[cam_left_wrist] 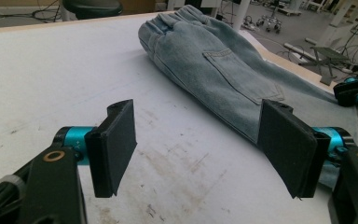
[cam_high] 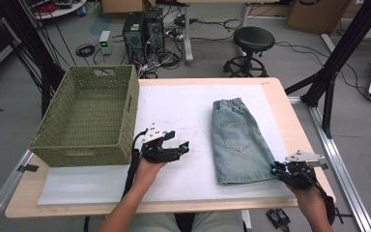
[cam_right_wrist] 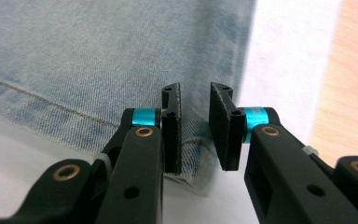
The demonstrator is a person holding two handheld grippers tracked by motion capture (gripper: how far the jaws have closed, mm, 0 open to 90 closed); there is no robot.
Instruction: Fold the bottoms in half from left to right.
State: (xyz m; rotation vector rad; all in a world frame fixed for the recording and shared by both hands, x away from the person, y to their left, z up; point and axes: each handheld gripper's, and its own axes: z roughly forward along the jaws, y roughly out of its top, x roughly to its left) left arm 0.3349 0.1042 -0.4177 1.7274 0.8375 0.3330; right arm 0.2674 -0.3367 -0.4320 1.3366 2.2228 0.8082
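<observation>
Jaws, right gripper [cam_right_wrist: 195,126]: nearly together, a narrow gap left, with the near right hem corner of the denim shorts [cam_right_wrist: 98,60] bunched between them. The pads do not look pressed onto the cloth yet, so nothing is gripped.
Jaws, left gripper [cam_left_wrist: 205,154]: wide apart with nothing between them, hanging just above the bare white mat [cam_left_wrist: 51,70].
Denim shorts: folded lengthwise and lying flat on the right half of the mat, waistband at the far end, hem at the near end, a back pocket facing up [cam_high: 235,140].
Basket: an open-topped green woven basket [cam_high: 88,116] sits on the far left of the table, well apart from the shorts, with nothing seen inside.
Why held so: the right gripper [cam_high: 290,171] sits low at the hem corner, probably to pinch an edge that can be lifted. The left gripper [cam_high: 166,147] waits between basket and shorts, pointed toward the cloth, likely to take a second hold.
High view adds: the whole layout, both forearms coming in from the near edge, and the basket.
Right gripper view adds: the small gap at the hem.
Left gripper view adds: the elastic waistband, the pocket stitching, and the other gripper far off at the right.
</observation>
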